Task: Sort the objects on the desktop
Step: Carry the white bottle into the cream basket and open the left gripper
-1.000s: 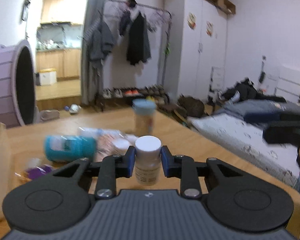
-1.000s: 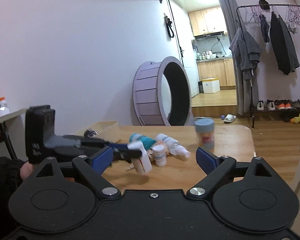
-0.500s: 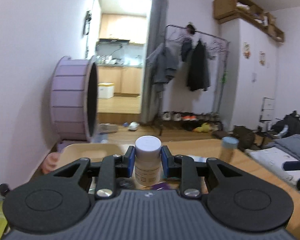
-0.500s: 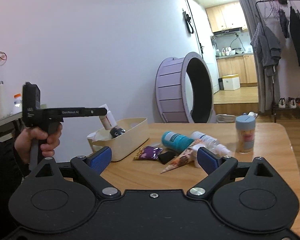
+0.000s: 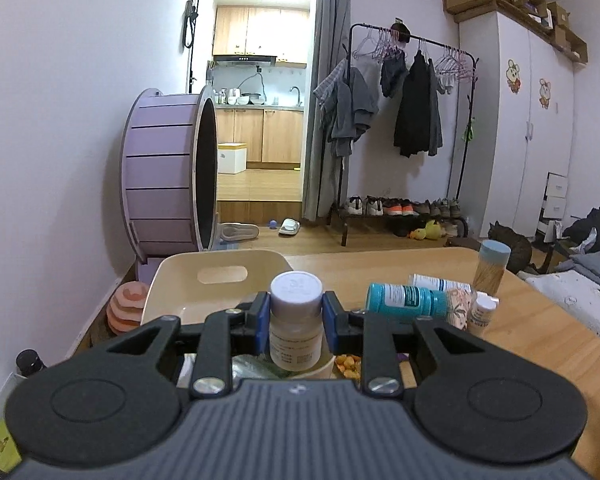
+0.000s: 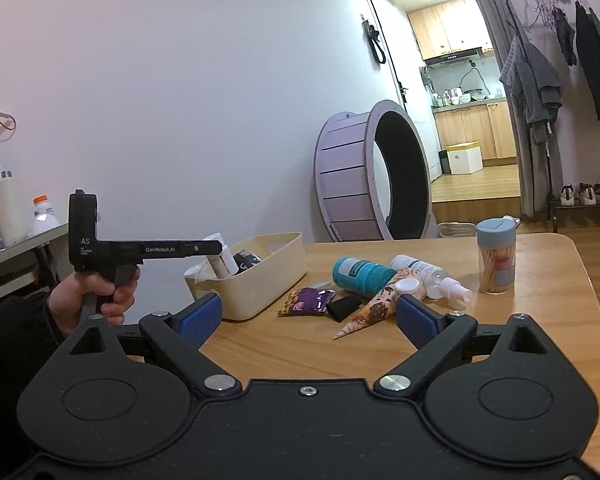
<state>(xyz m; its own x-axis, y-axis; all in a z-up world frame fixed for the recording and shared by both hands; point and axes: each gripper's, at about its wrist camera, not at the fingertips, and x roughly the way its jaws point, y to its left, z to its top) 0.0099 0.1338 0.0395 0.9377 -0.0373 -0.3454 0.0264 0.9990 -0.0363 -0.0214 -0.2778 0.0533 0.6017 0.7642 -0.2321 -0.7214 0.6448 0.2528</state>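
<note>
- The left gripper [image 5: 296,322] is clamped on a small white-capped bottle [image 5: 296,320], its blue pads pressing the shoulder just under the cap, one on each side.
- The bottle stands upright between the jaws, over the near end of the cream bin [image 5: 220,280] (the right wrist view shows it already low among the things inside).
- It is likely light, rigid plastic with a smooth wall, so it could slip or twist; holding just below the cap, where the lid's edge acts as a stop, looks sound.
- The right gripper [image 6: 308,314] hangs with its jaws wide apart, holding nothing, above the table [image 6: 540,320].
- Left to sort: a teal bottle [image 6: 360,276], a spray bottle [image 6: 428,274], a toothpick jar [image 6: 496,258], a cone wrapper [image 6: 374,308] (soft, crushable), and a purple packet [image 6: 308,302].
</note>
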